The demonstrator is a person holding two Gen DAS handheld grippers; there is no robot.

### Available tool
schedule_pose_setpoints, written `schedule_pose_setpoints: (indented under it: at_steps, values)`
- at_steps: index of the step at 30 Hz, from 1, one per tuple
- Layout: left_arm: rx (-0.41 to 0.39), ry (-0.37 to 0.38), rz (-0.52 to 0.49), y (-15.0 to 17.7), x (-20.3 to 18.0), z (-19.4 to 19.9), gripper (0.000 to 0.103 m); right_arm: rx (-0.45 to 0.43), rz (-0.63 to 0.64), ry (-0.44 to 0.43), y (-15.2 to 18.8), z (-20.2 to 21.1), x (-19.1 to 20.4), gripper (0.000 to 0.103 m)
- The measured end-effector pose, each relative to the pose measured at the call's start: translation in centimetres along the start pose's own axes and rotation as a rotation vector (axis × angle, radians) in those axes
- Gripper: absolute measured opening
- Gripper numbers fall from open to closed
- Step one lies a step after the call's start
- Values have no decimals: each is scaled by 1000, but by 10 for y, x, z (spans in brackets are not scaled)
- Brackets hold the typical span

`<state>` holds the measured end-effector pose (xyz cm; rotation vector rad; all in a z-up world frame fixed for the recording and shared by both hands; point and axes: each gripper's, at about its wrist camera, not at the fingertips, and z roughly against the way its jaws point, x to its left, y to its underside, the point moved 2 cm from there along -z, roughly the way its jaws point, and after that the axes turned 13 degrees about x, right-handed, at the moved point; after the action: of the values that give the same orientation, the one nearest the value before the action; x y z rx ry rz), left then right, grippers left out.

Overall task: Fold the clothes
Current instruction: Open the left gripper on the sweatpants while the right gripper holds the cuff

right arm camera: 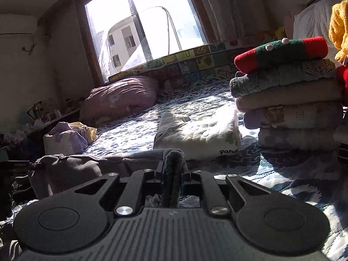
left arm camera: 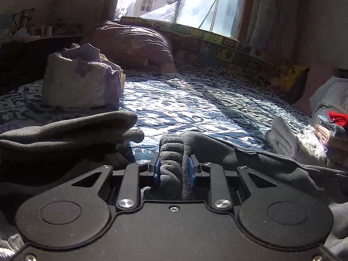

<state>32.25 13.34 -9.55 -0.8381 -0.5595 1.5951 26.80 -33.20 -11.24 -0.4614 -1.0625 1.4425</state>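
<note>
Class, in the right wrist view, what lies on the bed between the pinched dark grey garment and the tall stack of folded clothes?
A folded white quilted cloth lies between the dark grey garment and the stack, seen in the right wrist view.

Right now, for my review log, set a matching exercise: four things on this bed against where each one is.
Things:
1. grey garment
2. red and green sweater
3. white folded cloth
4. pink pillow

Places:
A. below the window
B. top of the folded stack
C. beside the stack, on the quilt
D. clamped in both tools

Pairs: 1-D, 2-B, 3-C, 4-A
</note>
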Motion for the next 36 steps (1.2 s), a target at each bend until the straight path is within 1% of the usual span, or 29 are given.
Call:
schedule_pose_setpoints:
  at_steps: [2, 3, 4, 5, 6, 7, 8, 9, 10, 11, 13, 15, 17, 19, 20, 21, 22, 23, 24, 25, 27, 28, 29, 30, 31, 33, 35, 36]
  values:
    - [15, 5, 42, 3, 9, -8, 23, 31, 23, 28, -4, -15, 0, 14]
    - [27, 5, 57, 4, 13, -13, 24, 64, 33, 49, -4, -25, -1, 14]
    - [52, -11, 71, 6, 17, -20, 25, 128, 40, 81, -2, -40, -4, 14]
    - [103, -55, 66, 8, 19, -32, 32, 192, 47, 113, 0, -56, -7, 16]
    - [148, -96, 40, 9, 17, -41, 38, 249, 53, 154, 3, -71, -9, 17]
    - [192, -137, 11, 10, 15, -49, 49, 278, 56, 199, 9, -80, -9, 26]
    - [184, -153, -10, 10, 11, -48, 51, 278, 56, 213, 12, -80, -7, 32]
    - [167, -150, -21, 8, 8, -44, 53, 269, 52, 219, 10, -78, -6, 34]
    - [149, -145, -30, 6, 6, -39, 60, 255, 46, 216, 9, -73, -6, 39]
    - [116, -154, -42, 4, 2, -31, 63, 241, 39, 213, 7, -67, -6, 48]
    - [89, -134, -68, 3, -2, -22, 64, 218, 9, 196, 3, -58, -10, 55]
    - [76, -93, -78, 3, -5, -18, 64, 204, -31, 199, 1, -47, -16, 55]
    - [100, -28, -119, 8, -13, -21, 64, 193, -51, 193, 0, -35, -21, 55]
    - [140, 10, -169, 15, -24, -26, 64, 188, -71, 164, 1, -23, -22, 55]
    - [222, 31, -234, 23, -35, -35, 66, 192, -73, 145, 3, -18, -21, 55]
    - [326, 44, -312, 35, -44, -45, 67, 201, -67, 125, 7, -14, -18, 55]
    - [377, 20, -395, 48, -53, -51, 68, 211, -62, 105, 11, -10, -16, 55]
    - [355, -14, -434, 56, -59, -48, 68, 222, -54, 91, 16, -7, -13, 55]
    - [353, -30, -441, 57, -62, -45, 68, 238, -39, 90, 22, -4, -10, 55]
    - [330, -44, -465, 56, -69, -37, 65, 257, -24, 90, 30, -3, -7, 55]
    - [242, -44, -501, 54, -79, -21, 64, 287, 2, 83, 42, -2, 0, 55]
    - [233, -33, -497, 54, -80, -19, 64, 298, 14, 79, 46, -2, 3, 55]
    - [255, -17, -502, 57, -81, -22, 64, 311, 29, 79, 50, -3, 7, 54]
    - [338, 7, -523, 66, -80, -31, 64, 326, 49, 87, 54, -3, 11, 53]
    - [375, 20, -555, 78, -78, -34, 64, 346, 74, 100, 59, -2, 15, 51]
    - [405, 40, -535, 77, -70, -26, 64, 380, 107, 121, 68, 2, 19, 51]
    - [402, 24, -545, 78, -70, -20, 65, 392, 117, 126, 73, 8, 20, 51]
    - [391, 19, -538, 81, -70, -20, 65, 382, 111, 127, 73, 11, 20, 51]
